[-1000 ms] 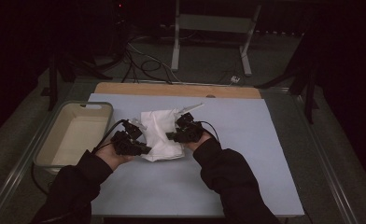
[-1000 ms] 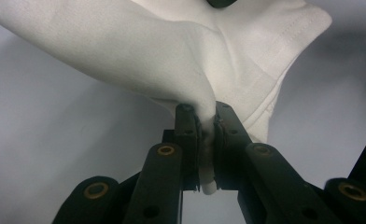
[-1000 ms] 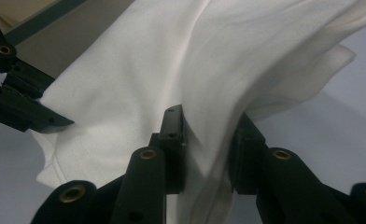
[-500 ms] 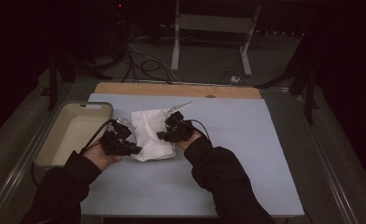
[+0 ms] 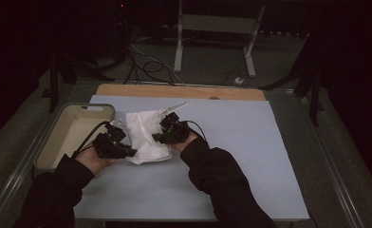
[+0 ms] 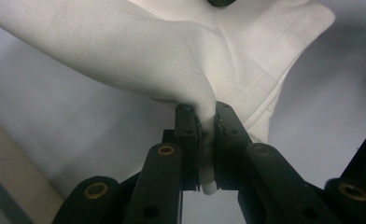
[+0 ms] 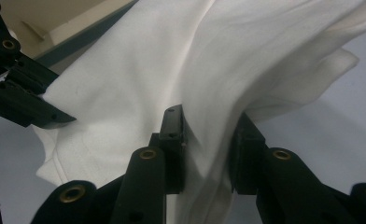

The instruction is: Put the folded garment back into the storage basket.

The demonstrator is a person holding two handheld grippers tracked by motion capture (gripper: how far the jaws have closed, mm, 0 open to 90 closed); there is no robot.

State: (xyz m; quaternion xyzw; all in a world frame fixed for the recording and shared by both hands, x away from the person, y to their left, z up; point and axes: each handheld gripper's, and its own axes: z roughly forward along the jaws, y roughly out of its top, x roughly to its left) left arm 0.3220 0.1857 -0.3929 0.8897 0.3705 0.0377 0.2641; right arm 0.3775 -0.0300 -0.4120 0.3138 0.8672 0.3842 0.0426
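L tongs (image 6: 208,135) pinch a fold of the white cloth (image 5: 144,135); R tongs (image 7: 208,144) grip its other side. Cloth's bunched betw. both over the blue worktop (image 5: 250,156), near the beige tub (image 5: 56,142).

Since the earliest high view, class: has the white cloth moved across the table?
Yes. The white cloth, pinched by the left gripper and right gripper, has shifted left, towards the beige tub.
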